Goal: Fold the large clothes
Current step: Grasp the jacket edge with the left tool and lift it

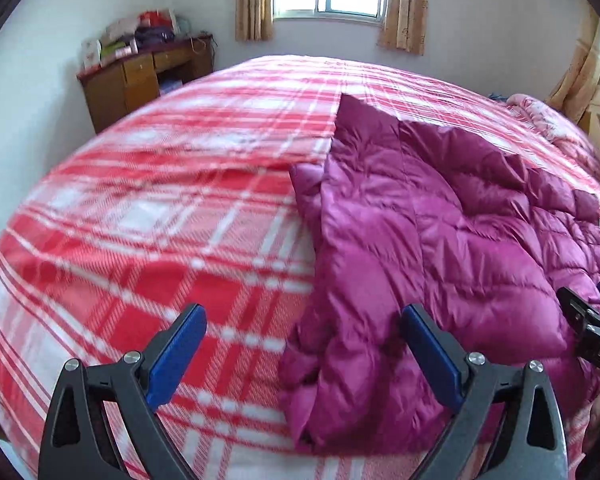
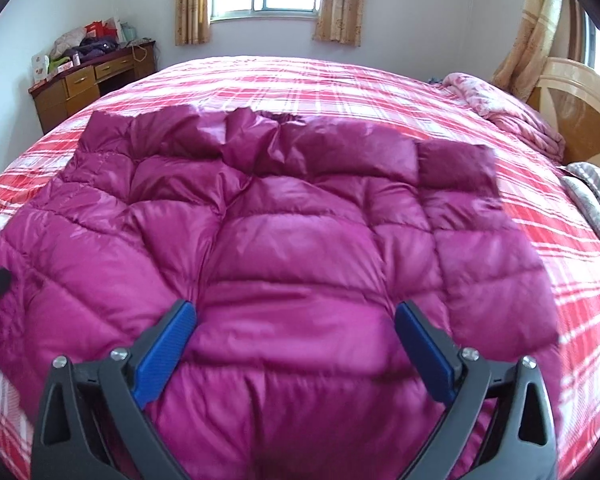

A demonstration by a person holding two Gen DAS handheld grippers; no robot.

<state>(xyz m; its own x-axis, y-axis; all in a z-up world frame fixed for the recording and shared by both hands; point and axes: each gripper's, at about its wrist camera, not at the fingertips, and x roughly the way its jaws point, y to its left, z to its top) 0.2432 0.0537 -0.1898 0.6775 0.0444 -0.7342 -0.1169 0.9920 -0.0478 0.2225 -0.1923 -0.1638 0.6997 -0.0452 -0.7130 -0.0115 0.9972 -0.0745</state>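
The bed [image 2: 340,80] is covered edge to edge by a red-and-white plaid bedspread [image 1: 160,220], smooth and bare over its left half. A quilted magenta down jacket [image 2: 300,240] lies spread flat on the bedspread, reaching from the near edge toward the middle, its collar end pointing to the far edge and its left side doubled over itself. At the far right corner, by the wooden headboard [image 2: 580,100], a bunched pink floral quilt [image 2: 512,116] rests on the bedspread, and just nearer along the right edge lies a grey patterned blanket [image 2: 596,196].
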